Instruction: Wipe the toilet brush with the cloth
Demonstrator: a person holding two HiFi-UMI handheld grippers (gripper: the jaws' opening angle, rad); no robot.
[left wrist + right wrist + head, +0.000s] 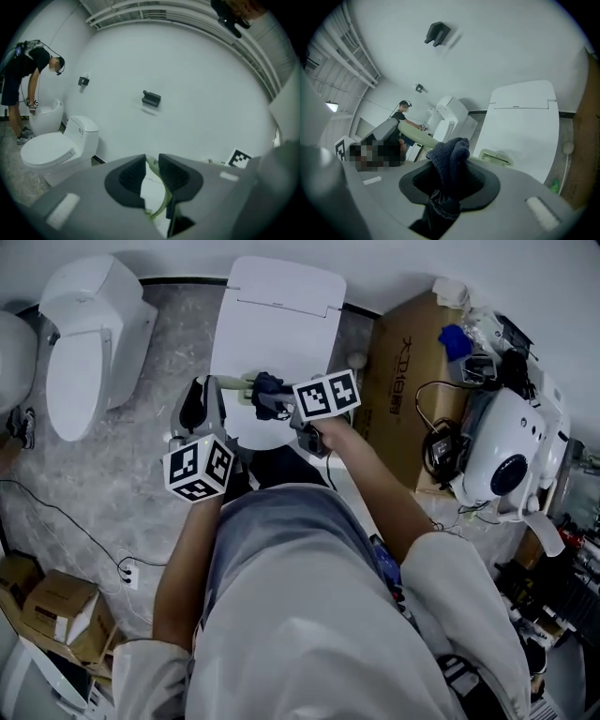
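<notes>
As I look down from the head camera, a white toilet (89, 334) stands at far left. My left gripper (217, 385) hovers over the closed lid of the middle toilet (281, 306). Its jaws are pinched nearly together on the thin, pale green handle of the toilet brush (242, 384), which runs roughly level toward the right. The dark blue cloth (267, 388) is bunched against that handle. My right gripper (281, 407) has its jaws clamped on the cloth, with a fold sticking up between them. A cardboard box (403, 381) lies further right.
</notes>
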